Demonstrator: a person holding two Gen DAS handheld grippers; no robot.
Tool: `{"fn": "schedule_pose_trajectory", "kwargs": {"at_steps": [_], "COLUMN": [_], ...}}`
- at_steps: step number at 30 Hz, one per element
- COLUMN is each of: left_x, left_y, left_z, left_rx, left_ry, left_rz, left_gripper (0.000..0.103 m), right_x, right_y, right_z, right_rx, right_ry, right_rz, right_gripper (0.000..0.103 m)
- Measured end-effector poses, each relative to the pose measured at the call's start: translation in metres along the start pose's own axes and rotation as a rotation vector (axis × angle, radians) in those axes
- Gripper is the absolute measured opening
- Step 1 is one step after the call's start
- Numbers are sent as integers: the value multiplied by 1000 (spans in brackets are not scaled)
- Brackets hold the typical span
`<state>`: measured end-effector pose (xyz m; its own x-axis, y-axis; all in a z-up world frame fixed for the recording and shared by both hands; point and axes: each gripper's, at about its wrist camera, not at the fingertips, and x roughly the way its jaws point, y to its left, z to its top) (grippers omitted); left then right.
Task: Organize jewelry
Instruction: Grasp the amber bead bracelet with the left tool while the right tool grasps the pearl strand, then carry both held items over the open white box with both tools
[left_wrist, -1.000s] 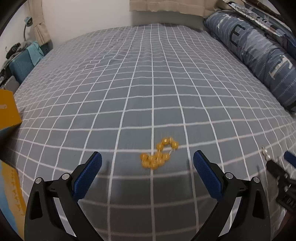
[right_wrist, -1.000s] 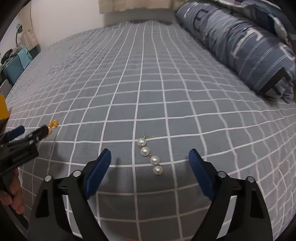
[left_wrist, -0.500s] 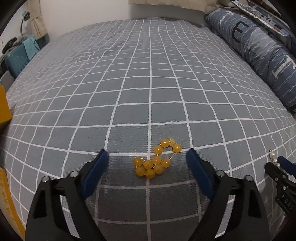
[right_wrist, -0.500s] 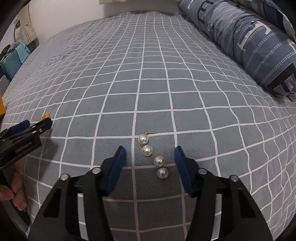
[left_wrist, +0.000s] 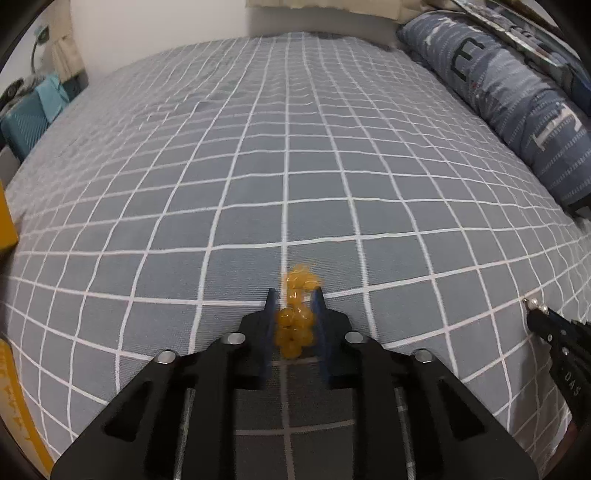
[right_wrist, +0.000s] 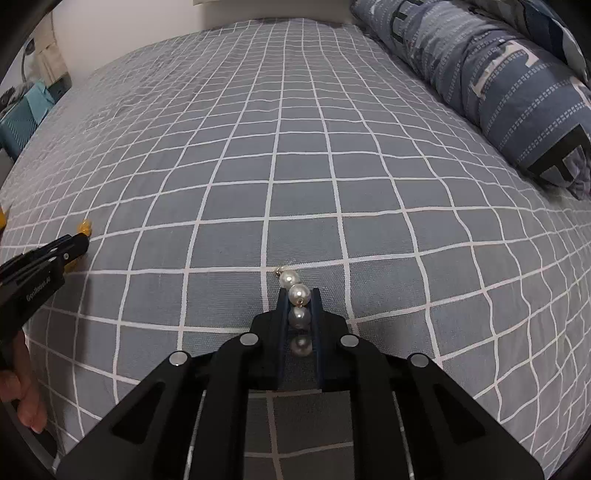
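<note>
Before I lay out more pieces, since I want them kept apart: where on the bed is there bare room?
The checked bedspread is bare from just beyond the grippers to the far wall, bordered by the pillow on the right. It is crowded near the front edge, where the left gripper is closing on the amber beads and the right gripper clamps the pearl earring.

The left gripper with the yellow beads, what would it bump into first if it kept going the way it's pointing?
Probably the bed cover. The left gripper tilts down toward it, jaws closing around the yellow bead string, and only checked fabric lies ahead. How much gap is left below the tips is hard to judge.
</note>
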<state>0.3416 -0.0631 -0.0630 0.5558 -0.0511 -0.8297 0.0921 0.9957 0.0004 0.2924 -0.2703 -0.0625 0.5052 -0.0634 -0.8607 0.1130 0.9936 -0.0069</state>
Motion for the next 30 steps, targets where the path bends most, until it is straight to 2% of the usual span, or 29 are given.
{"fn": "schedule_pose_trajectory", "kwargs": {"at_steps": [7,30], "left_x": [-4,-44], "left_y": [0,-9], "left_z": [0,-2], "left_rx": [0,1], "left_ry": [-17,-66], "left_rz": [-4,-5], "left_gripper": [9,9], "right_x": [-3,-46], "right_y": [-1,-3], "right_z": [0,0], "right_rx": [7,24], "right_ry": [-8,-65], "right_rz": [1,15], "right_gripper": [10,10]}}
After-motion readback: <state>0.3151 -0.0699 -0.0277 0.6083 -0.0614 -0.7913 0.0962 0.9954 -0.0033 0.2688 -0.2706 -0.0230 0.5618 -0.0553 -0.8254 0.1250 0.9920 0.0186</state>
